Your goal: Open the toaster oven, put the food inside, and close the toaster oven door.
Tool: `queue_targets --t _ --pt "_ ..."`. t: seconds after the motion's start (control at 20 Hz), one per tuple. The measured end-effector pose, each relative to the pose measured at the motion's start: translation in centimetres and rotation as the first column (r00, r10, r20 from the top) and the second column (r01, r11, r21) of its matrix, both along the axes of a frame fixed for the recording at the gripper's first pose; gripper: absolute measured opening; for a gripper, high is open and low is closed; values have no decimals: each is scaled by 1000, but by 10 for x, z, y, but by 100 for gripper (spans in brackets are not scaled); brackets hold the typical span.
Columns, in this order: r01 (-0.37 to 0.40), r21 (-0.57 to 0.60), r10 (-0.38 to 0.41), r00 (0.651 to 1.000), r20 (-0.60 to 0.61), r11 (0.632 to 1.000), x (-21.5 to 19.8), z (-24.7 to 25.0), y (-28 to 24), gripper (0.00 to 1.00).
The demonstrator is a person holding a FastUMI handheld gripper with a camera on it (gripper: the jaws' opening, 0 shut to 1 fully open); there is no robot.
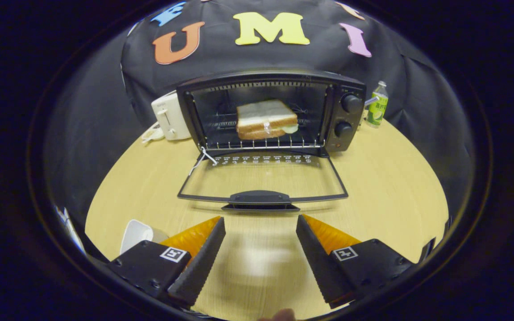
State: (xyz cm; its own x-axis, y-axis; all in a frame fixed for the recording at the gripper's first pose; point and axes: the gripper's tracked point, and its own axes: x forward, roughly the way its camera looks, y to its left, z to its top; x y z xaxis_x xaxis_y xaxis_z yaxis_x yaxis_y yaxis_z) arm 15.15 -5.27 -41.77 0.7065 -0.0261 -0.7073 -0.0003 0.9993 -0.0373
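So the gripper (260, 223) has its jaws spread wide, gripping nothing. The sliced white-bread sandwich (266, 118) sits on the rack inside the black toaster oven (349, 117), well beyond them, glass door (261, 196) dropped open just ahead.

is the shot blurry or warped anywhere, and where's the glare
In the gripper view, the fisheye bends the table edge into a curve and bows the oven; the tabletop between the open tongs is motion-smeared, with a pale glare patch there; the sandwich is sharp and lit; the dropped door glass shows the wood through it; the booth is dark around.
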Motion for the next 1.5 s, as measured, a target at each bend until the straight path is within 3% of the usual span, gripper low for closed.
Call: queue_targets --t 0.4,0.85,1.5 --pt "1 -21 -2 999 -45 1000 16 -36 -3 100" --pt "72 -39 -75 996 -57 997 20 -35 -3 100" --pt "50 -84 -39 990 133 995 22 55 7 100"
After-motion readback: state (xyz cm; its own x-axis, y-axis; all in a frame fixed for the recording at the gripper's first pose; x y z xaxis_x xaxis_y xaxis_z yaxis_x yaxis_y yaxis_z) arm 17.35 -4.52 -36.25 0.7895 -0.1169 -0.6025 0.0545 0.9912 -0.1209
